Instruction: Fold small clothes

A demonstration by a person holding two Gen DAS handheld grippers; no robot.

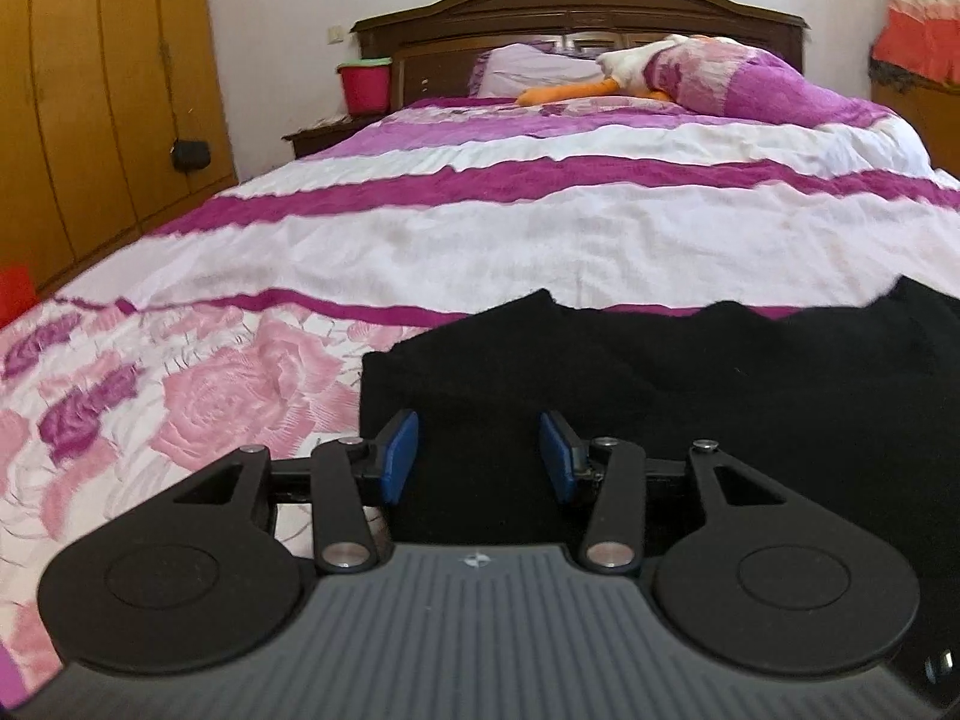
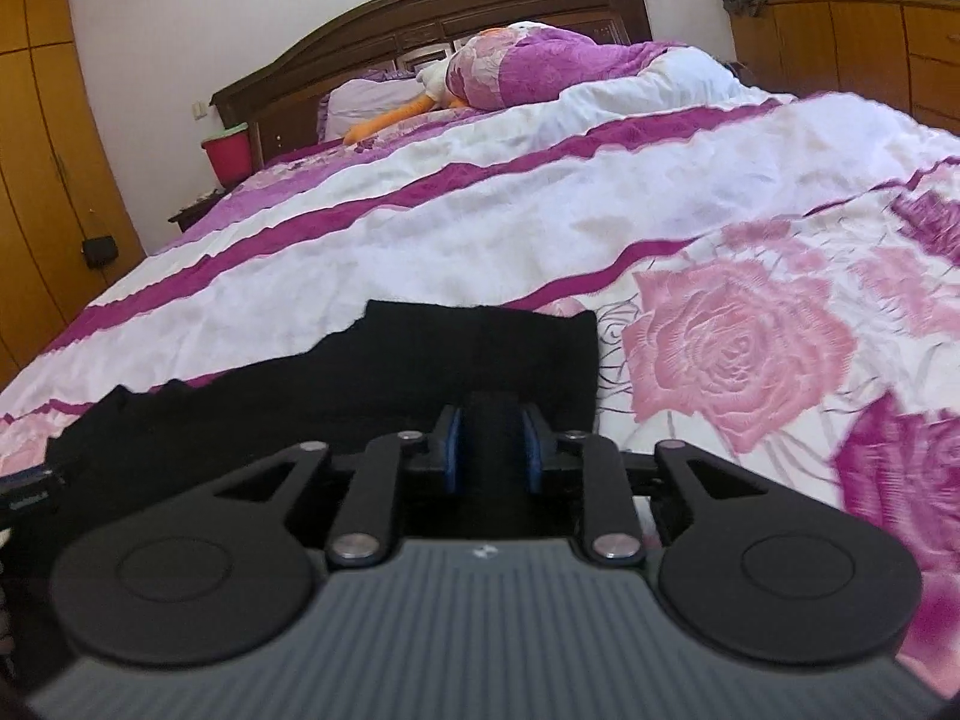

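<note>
I have a black garment (image 1: 660, 372) lying flat on the bed (image 1: 540, 228), near its foot end, spread across the floral bedspread (image 2: 744, 348). My left claw (image 1: 478, 456) stands about half open over the garment's near left edge, blue pads (image 1: 399, 456) apart with only cloth beneath them, gripping nothing. My right claw (image 2: 489, 447) is drawn narrow, and a ridge of the black cloth rises between its pads; I judge it pinched there, near the garment's right corner.

The cloth looks soft, light and limp, a knit that will sag and bunch rather than hold a crease, so I would take it at the hem corners, one claw each, and lift both together to keep the edge straight. It should not slip much on the textured bedspread, which may drag with it.

Little stands in the way: a stuffed toy (image 1: 600, 84) and a rolled quilt (image 1: 750, 84) lie well apart by the headboard (image 1: 576, 6), a red bucket (image 1: 365, 84) stands beside the bed, wardrobes (image 1: 90, 108) off to the left
</note>
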